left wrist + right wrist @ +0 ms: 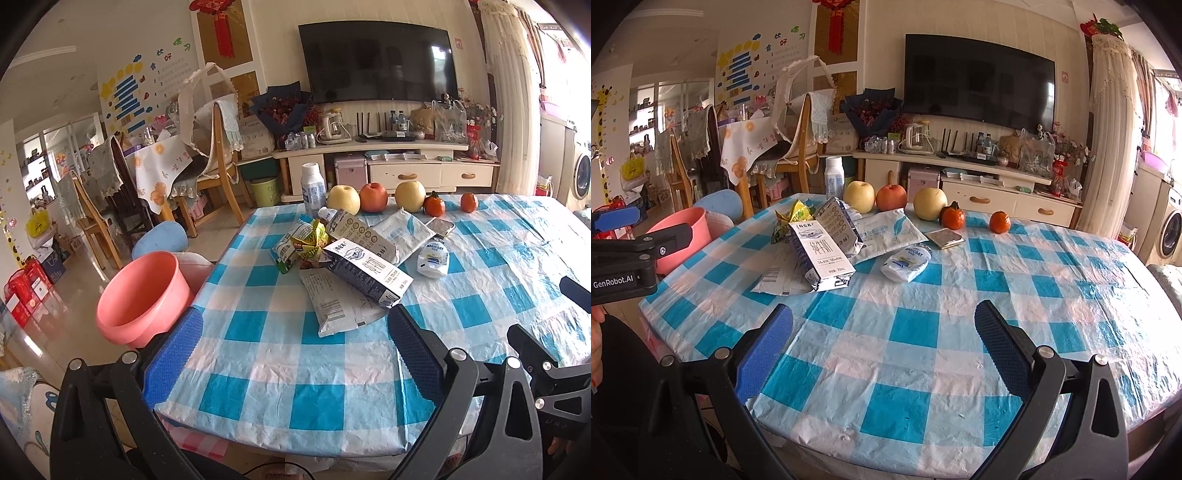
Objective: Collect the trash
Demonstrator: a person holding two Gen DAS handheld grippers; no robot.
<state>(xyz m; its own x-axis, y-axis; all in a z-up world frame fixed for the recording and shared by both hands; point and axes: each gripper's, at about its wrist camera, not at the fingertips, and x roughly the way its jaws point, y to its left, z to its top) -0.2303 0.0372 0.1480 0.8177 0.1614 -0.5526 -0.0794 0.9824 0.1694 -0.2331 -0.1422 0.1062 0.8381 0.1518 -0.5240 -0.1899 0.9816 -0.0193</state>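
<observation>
A heap of trash lies on the blue-checked table (295, 369): a dark milk carton (367, 273) (820, 254), a second carton (364, 234), a grey wrapper (334, 306), a yellow-green snack bag (308, 240) (792, 218), a white wipes pack (404, 230) (886, 230), a crumpled small white pack (432, 258) (907, 262) and a foil packet (439, 226) (945, 237). A pink bucket (142, 295) (685, 236) stands left of the table. My left gripper (295, 343) is open and empty over the near table edge. My right gripper (884, 339) is open and empty.
Apples (373, 196), a pear (410, 195), two tangerines (434, 205) and a white bottle (313, 188) stand in a row behind the trash. A blue stool (160, 238) and wooden chairs (218, 162) stand left. A TV cabinet (406, 166) is behind.
</observation>
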